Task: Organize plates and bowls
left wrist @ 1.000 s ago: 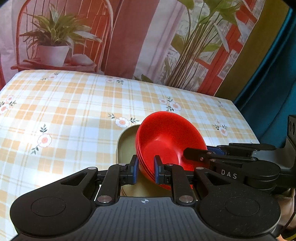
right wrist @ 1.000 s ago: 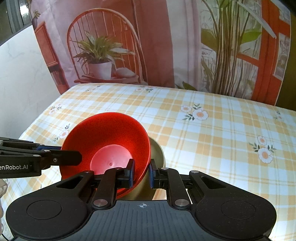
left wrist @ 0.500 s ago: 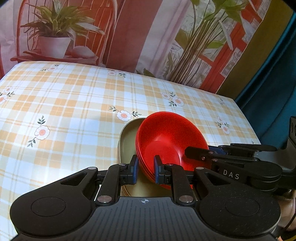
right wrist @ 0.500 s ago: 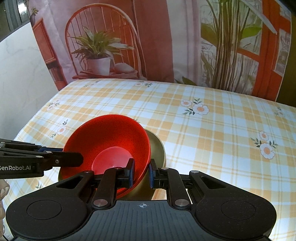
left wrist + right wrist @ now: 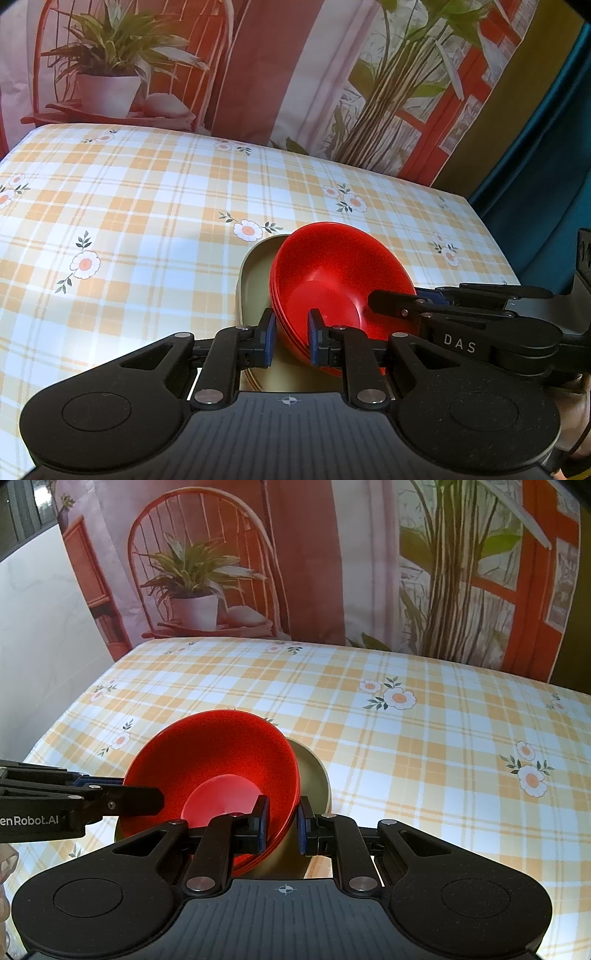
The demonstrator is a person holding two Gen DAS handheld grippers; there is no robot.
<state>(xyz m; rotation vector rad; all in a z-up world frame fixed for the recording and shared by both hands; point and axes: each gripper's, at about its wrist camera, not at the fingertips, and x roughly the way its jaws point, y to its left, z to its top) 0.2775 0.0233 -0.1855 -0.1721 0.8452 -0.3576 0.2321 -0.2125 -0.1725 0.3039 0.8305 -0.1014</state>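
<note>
Near the front edge of the table, a stack of glossy red plastic bowls [image 5: 332, 280] is sitting tilted on a stack of round olive-beige plates [image 5: 256, 284]. The bowls are leaning so that their open mouths are facing partly sideways, with the plates showing from beneath and beyond them.

Both hand-held grippers are pinching the stack's rim from opposite sides. The left gripper [image 5: 290, 334] is gripping the near rim, its blue-padded black fingers [image 5: 267, 332] sitting one outside the bowls and one inside. The right gripper [image 5: 280, 821] is clamping the opposite rim in the same way, one pad inside the red bowl and the other outside, next to the plates. Each gripper is showing in the other's view as a dark arm reaching in from the side.

The checked orange-and-white tablecloth with daisy prints [image 5: 424, 746] is covering the table. Behind the far edge, a printed backdrop of a potted plant on a chair [image 5: 192, 587] is hanging, and a teal curtain [image 5: 546, 155] is hanging past the right corner.
</note>
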